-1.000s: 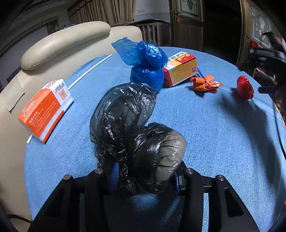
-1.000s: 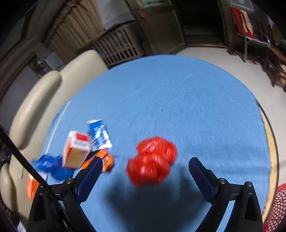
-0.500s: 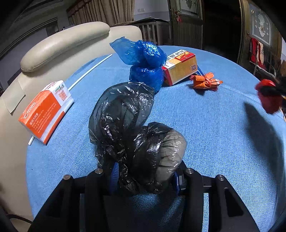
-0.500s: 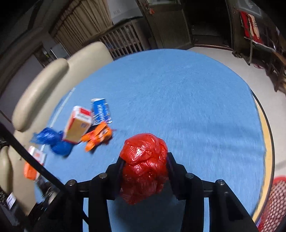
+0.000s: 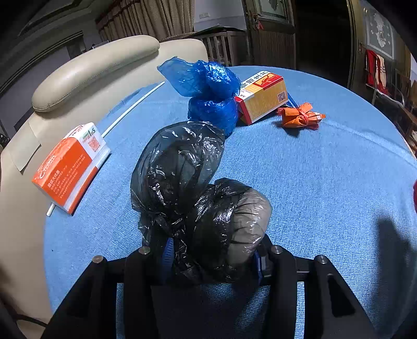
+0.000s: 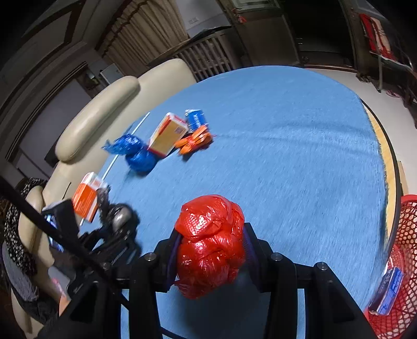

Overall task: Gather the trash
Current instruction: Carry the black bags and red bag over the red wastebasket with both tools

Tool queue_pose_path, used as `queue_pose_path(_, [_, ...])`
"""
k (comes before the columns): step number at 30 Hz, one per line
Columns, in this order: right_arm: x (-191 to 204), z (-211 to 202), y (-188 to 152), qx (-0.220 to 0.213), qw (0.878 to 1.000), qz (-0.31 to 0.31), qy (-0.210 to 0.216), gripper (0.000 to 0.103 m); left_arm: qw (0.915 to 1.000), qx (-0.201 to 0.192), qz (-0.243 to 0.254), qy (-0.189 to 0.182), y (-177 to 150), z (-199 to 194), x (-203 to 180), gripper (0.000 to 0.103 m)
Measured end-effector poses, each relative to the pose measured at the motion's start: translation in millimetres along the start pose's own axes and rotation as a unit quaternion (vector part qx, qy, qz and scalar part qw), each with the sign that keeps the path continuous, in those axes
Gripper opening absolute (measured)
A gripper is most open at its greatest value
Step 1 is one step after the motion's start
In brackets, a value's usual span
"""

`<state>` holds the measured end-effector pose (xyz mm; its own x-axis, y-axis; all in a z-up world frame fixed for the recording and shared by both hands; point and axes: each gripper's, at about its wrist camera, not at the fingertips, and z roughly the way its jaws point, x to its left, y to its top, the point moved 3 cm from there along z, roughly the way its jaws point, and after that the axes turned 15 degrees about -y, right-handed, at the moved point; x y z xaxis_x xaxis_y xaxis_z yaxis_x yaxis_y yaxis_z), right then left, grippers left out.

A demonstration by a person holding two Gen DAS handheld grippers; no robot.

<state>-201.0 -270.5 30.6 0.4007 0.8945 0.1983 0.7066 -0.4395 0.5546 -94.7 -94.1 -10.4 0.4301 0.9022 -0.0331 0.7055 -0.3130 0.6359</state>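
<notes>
The right gripper [image 6: 211,250] clamps the red bag [image 6: 211,242]; it should carry it right, over the red basket [image 6: 401,260]. The left gripper [image 5: 211,258] grips the black bag [image 5: 195,198].

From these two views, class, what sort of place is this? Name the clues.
Probably a living or dining room at home: a round table with a blue cloth, a cream padded seat beside it, curtains and a wooden door behind.

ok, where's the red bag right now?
In the right wrist view the red bag sits clamped between the right gripper fingers, above the blue tablecloth, with the red mesh basket at far right.
</notes>
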Motion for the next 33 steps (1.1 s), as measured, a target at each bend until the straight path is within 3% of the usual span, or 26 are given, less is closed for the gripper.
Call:
queue_pose_path(21, [5.5, -1.0, -17.1, 0.004, 1.0, -0.002, 0.021, 0.046, 0.9999, 0.002, 0.01, 0.011, -0.2, -1.9, -2.6, 0.049])
queue_pose_path(33, [-10.9, -13.1, -18.2, -0.007, 1.0, 0.015, 0.026, 0.046, 0.9994, 0.003, 0.025, 0.025, -1.1, -2.9, -6.8, 0.049])
